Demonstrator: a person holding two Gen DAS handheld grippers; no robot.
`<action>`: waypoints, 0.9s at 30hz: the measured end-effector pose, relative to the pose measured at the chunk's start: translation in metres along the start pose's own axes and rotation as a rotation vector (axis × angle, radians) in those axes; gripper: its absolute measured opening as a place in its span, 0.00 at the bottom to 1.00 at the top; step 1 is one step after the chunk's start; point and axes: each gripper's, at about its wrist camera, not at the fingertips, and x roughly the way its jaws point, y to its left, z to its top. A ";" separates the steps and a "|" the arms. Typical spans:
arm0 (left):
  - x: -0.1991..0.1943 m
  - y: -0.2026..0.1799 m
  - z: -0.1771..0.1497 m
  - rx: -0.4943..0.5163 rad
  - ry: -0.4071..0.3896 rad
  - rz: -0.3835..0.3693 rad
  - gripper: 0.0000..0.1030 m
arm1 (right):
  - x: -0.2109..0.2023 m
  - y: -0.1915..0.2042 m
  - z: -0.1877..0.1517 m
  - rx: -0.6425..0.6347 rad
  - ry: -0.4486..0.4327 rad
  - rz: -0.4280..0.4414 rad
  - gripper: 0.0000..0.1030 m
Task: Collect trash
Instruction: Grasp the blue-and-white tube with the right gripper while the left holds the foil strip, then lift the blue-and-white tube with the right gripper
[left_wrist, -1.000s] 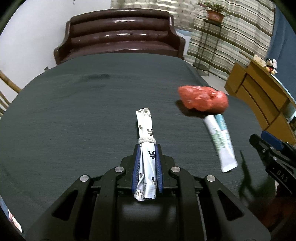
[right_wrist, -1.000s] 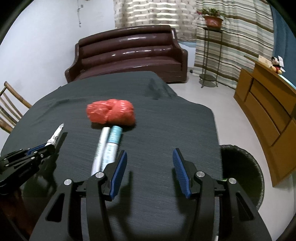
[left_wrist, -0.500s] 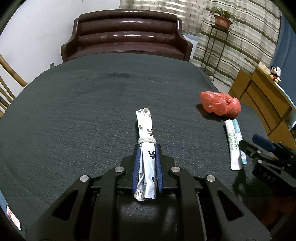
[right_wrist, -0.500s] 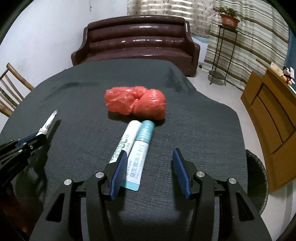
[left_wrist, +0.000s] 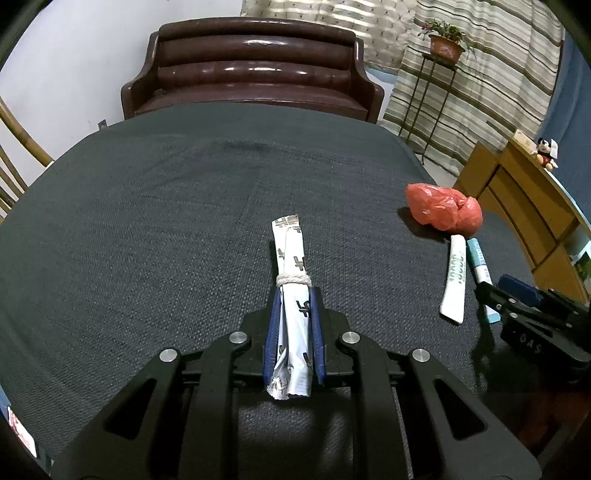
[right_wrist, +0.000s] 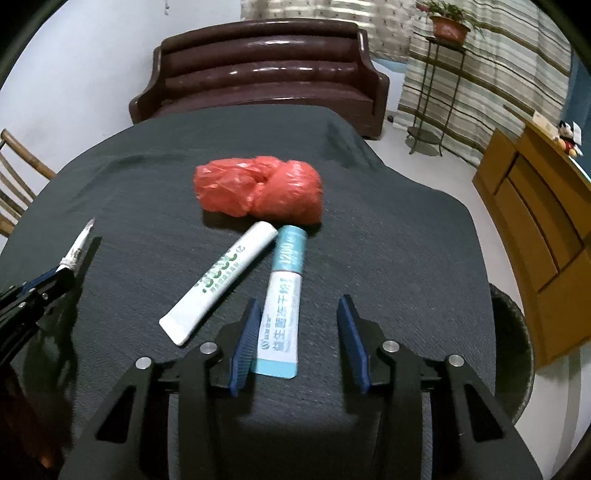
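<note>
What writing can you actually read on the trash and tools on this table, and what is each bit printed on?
"1200": teal tube, on its teal cap end; the Chinese characters lower down are too blurred to quote.
Green print on the white tube: blurred, unreadable.
"OAS": side of the right hand-held gripper, seen from the left wrist view.
Dark repeated logo marks on the rolled silver wrapper: not legible words.

Ahead of me the dark grey cloth covered the tabletop from edge to edge. Beyond its far end stood a brown leather sofa against the white wall. To the right hung striped curtains, and before them a thin metal stand carried a potted plant. A wooden cabinet stood at the right, with a small plush toy on top. A bamboo chair showed at the left edge.
</note>
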 end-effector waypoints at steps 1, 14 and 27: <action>0.000 0.000 0.000 -0.001 0.001 0.000 0.15 | -0.001 -0.002 0.000 0.006 0.002 -0.002 0.43; 0.000 0.000 0.000 -0.002 -0.001 -0.001 0.15 | 0.002 0.003 0.006 0.007 -0.008 0.003 0.41; -0.005 -0.005 -0.001 0.002 0.001 -0.011 0.15 | -0.007 -0.001 0.003 0.040 -0.035 0.042 0.19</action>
